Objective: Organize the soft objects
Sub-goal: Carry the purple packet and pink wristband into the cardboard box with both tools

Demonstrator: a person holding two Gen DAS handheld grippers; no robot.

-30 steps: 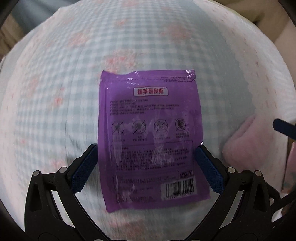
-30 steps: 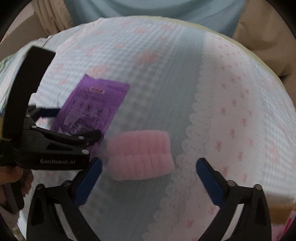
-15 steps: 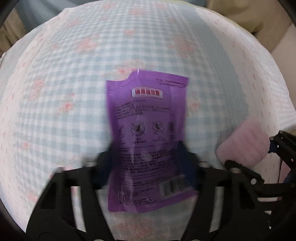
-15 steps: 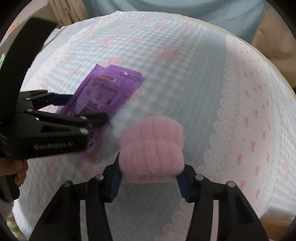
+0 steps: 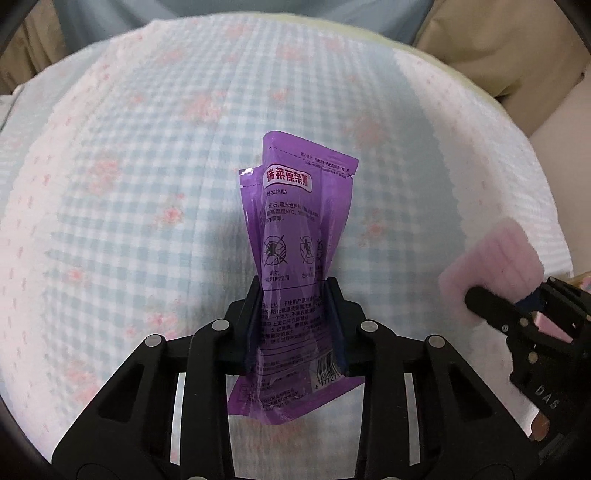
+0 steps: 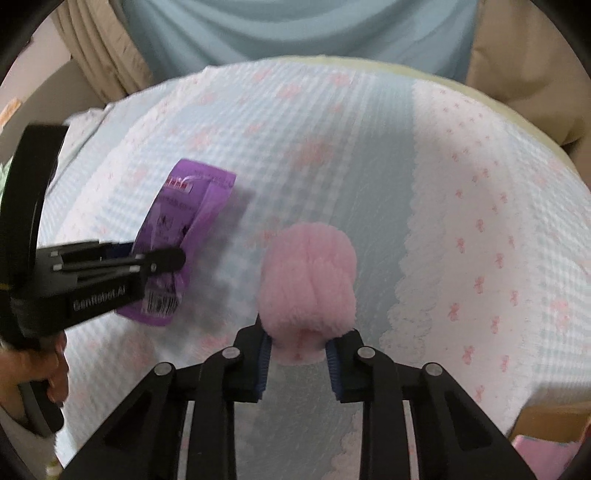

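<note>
A purple plastic packet [image 5: 295, 236] with printed text and a barcode hangs crumpled between the pads of my left gripper [image 5: 294, 291], which is shut on its middle and holds it off the bedcover. In the right wrist view that packet [image 6: 184, 221] and the left gripper [image 6: 155, 258] show at the left. A fluffy pink fabric roll [image 6: 308, 273] is squeezed between the blue pads of my right gripper [image 6: 299, 350], which is shut on its near end. The pink roll [image 5: 491, 266] also shows at the right edge of the left wrist view.
A blue-and-white checked bedcover [image 6: 332, 147] with pink flowers and a white lace-edged band [image 6: 480, 221] lies under both grippers. Light blue cloth [image 6: 295, 29] and beige cloth [image 5: 498, 48] lie behind the bed. A hand [image 6: 48, 369] holds the left gripper's handle.
Both grippers went from open around their things to shut on them. The purple packet got pinched narrow and lifted; the pink roll got squeezed and raised off the cover.
</note>
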